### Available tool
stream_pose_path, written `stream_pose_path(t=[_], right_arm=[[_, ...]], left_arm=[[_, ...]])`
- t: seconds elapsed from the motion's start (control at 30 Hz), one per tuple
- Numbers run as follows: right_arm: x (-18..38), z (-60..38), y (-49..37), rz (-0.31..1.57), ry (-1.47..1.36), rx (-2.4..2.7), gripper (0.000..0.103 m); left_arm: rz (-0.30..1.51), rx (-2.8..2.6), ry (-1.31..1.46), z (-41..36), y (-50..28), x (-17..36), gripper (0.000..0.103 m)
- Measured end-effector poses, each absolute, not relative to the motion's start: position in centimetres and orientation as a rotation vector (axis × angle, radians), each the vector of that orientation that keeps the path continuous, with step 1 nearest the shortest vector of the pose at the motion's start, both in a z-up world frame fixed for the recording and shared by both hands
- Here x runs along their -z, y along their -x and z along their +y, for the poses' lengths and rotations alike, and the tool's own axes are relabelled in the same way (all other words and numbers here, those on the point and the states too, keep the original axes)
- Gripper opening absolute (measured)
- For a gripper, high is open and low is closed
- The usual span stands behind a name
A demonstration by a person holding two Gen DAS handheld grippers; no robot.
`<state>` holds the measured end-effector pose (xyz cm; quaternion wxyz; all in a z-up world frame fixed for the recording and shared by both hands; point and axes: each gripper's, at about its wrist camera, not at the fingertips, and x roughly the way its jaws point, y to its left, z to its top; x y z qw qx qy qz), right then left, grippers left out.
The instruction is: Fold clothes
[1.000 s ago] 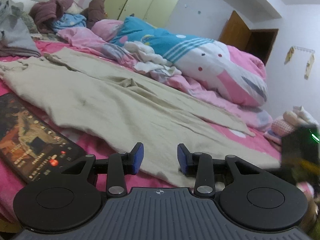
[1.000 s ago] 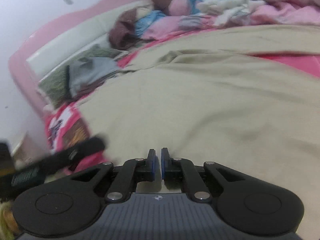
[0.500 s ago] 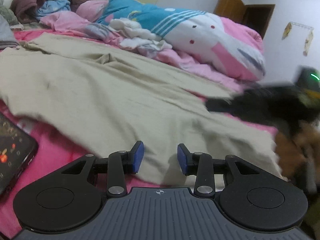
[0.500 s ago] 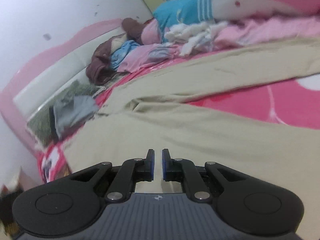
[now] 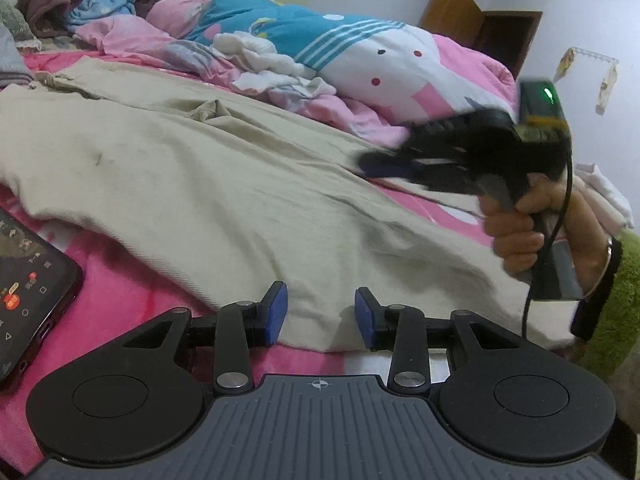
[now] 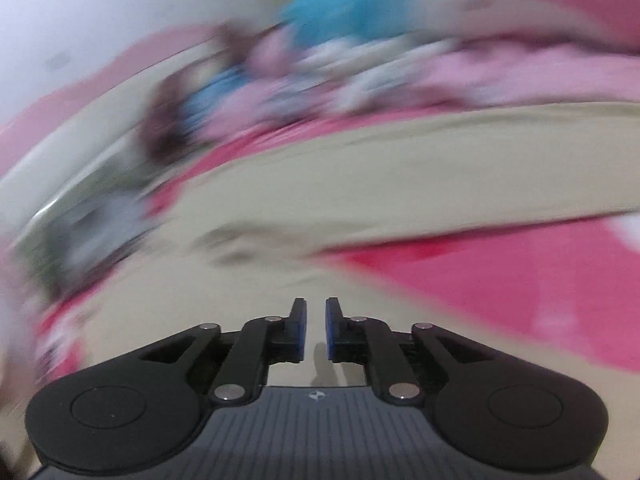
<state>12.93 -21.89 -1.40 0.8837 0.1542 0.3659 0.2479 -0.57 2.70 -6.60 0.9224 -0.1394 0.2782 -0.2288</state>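
Left wrist view showed the left gripper (image 5: pixel 318 311) low over the near hem of a beige garment (image 5: pixel 192 168), its jaws standing well apart with nothing between them, the hem edge lying just ahead of the blue pads (image 5: pixel 276 308). The garment lay spread flat across the pink bedsheet (image 5: pixel 120 280), reaching from 6 o'clock up toward 10 o'clock. A phone (image 5: pixel 28 272) with a lit screen rested on the sheet at 9 o'clock, near the cloth. At 3 o'clock a hand (image 5: pixel 520 232) held the right gripper (image 5: pixel 384 162) above the garment. A pink, blue and white duvet (image 5: pixel 360 60) was heaped at 12 o'clock. Right wrist view was blurred; its jaws stood a narrow gap apart, empty, over the beige cloth.
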Motion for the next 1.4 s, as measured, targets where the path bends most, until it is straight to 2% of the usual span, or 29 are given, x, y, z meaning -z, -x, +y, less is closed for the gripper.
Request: stream_pose_path(t=[0.13,0.2,0.27,0.33,0.43,0.5,0.57,0.6,0.7,0.8,0.83,1.0,1.17,1.4], right_arm=[[3.2,-16.8,-16.0,0.841,-0.246,-0.532,0.013],[4.1,-17.0,-18.0,0.843,-0.234,-0.401,0.000],[3.6,-17.9,-18.8,0.802,-0.251,-0.269,0.000],[2.6,-17.7,-18.4,0.741,-0.160,-0.154,0.004],[1.4,-16.5,-16.3,0.712,-0.140,-0.289,0.006],[1.1,-15.3,-15.3,0.744,-0.175,-0.488,0.013],[1.8,-13.3,-15.4,0.779,-0.137,-0.611,0.025],[2.2,-12.2,-15.6,0.795,-0.108,-0.657,0.025],[4.0,-10.8,-17.6,0.806,-0.032,-0.544,0.021],[4.2,-12.9,-19.5,0.768,-0.126,-0.377,0.013],[3.8,-13.3,-19.3,0.762,-0.135,-0.331,0.017],[2.1,-14.4,-15.4,0.730,-0.123,-0.353,0.017],[2.4,-15.8,-11.1,0.679,-0.140,-0.385,0.017],[4.6,-17.7,-6.6,0.650,-0.250,-0.467,0.017]], left_arm=[[0.573,0.468,0.300,2.8,0.8,6.6,0.037],[0.575,0.469,0.309,3.0,0.8,6.6,0.037],[0.578,0.474,0.324,3.3,0.7,6.6,0.037],[0.585,0.479,0.339,3.5,0.6,6.6,0.037],[0.594,0.483,0.358,3.8,0.5,6.6,0.037],[0.599,0.484,0.368,3.9,0.5,6.5,0.037],[0.604,0.485,0.378,4.0,0.5,6.5,0.037],[0.606,0.486,0.383,4.1,0.5,6.5,0.037],[0.614,0.488,0.399,4.3,0.5,6.4,0.037],[0.621,0.490,0.414,4.6,0.5,6.4,0.037],[0.623,0.492,0.420,4.7,0.4,6.3,0.037],[0.571,0.512,0.383,5.0,1.2,5.9,0.037],[0.426,0.525,0.245,4.1,3.2,4.8,0.037],[0.457,0.381,0.225,4.9,-1.6,3.6,0.037]])
